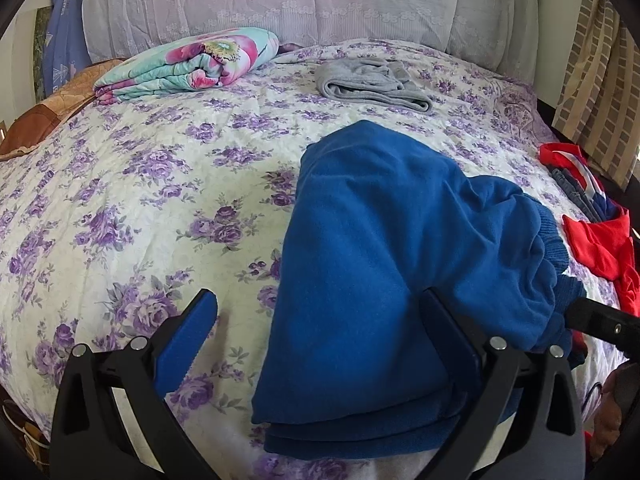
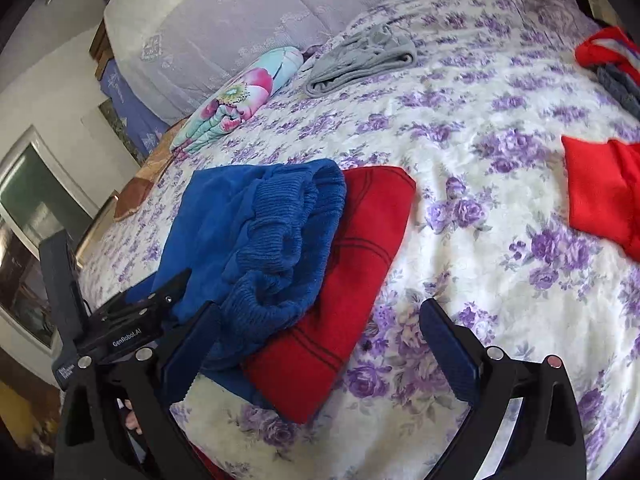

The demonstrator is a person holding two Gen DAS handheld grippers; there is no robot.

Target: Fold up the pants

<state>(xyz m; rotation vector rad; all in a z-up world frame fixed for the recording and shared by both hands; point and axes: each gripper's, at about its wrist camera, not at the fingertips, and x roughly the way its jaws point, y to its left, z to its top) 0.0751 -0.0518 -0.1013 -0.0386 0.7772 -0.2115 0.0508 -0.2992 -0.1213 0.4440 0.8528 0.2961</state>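
The blue pants [image 1: 380, 280] lie folded on the flowered bedspread [image 1: 140, 200], their ribbed waistband bunched at the right. In the right wrist view the blue pants [image 2: 256, 232] partly overlap a folded red garment [image 2: 352, 280]. My left gripper [image 1: 320, 308] is open, its right finger resting over the pants' near end, its left finger over bare bedspread. My right gripper [image 2: 320, 320] is open, hovering above the red garment's near edge, holding nothing. The left gripper's body [image 2: 132, 320] shows at the lower left of the right wrist view.
Folded grey pants [image 1: 372, 80] and a flowered quilt [image 1: 192, 64] lie near the lace-covered headboard [image 1: 300, 0]. A red garment [image 2: 600, 188] and a pile of red and denim clothes [image 1: 580, 184] lie at the right. Brown cushion [image 1: 48, 120] at left.
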